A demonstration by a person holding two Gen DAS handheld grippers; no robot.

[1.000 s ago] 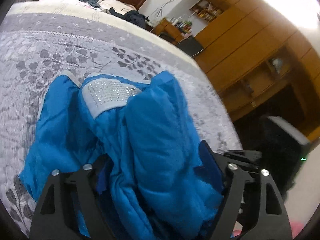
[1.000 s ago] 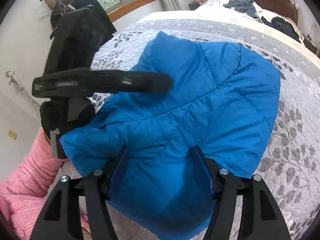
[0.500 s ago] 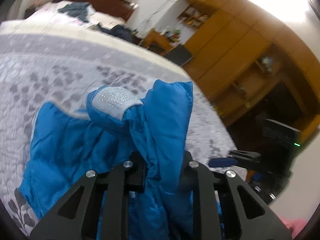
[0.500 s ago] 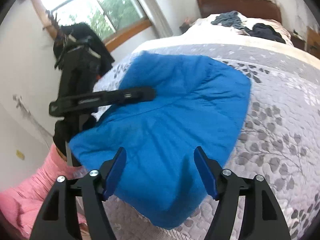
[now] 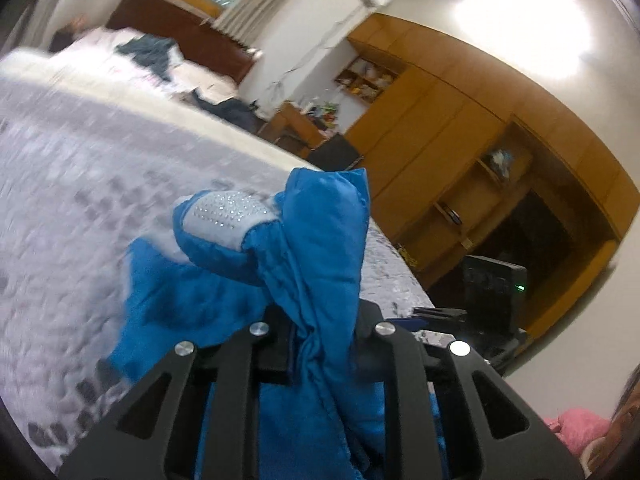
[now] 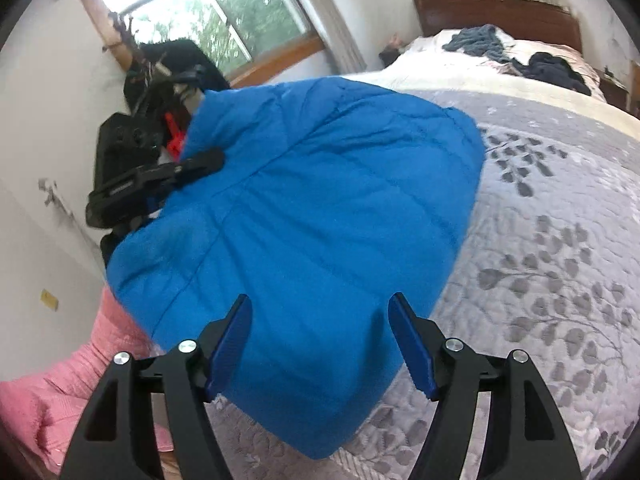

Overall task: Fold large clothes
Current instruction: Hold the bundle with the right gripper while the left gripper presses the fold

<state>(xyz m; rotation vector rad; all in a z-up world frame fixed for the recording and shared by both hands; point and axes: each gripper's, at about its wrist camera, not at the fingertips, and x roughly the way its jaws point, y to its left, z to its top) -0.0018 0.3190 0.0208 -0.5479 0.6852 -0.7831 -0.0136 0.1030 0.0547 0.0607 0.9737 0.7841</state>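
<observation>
The left gripper [image 5: 320, 332] is clamped on a bunched fold of the blue quilted jacket [image 5: 316, 248], with its two black fingers pressed against the fabric from either side. The gripped fold stands up above the jaws, and a pale panel studded with small shiny dots [image 5: 224, 216] shows on the garment just beyond it. The rest of the jacket drapes down toward the grey leaf-patterned bedspread [image 5: 72, 208], which appears blurred in the left wrist view. In the right wrist view, the right gripper [image 6: 320, 344] has its blue-padded fingers [image 6: 230, 344] set wide apart, holding nothing. The jacket [image 6: 320, 208] spreads as a broad smooth sheet beyond them, its near edge lying over the bedspread [image 6: 560, 264] and its far side raised. The left gripper [image 6: 160, 184] is visible at that raised far-left edge of the jacket. A pink sleeve [image 6: 60, 392] occupies the lower left corner. Dark clothes [image 6: 520, 56] lie at the head of the bed. A wooden wall unit [image 5: 480, 152] stands beside the bed.
</observation>
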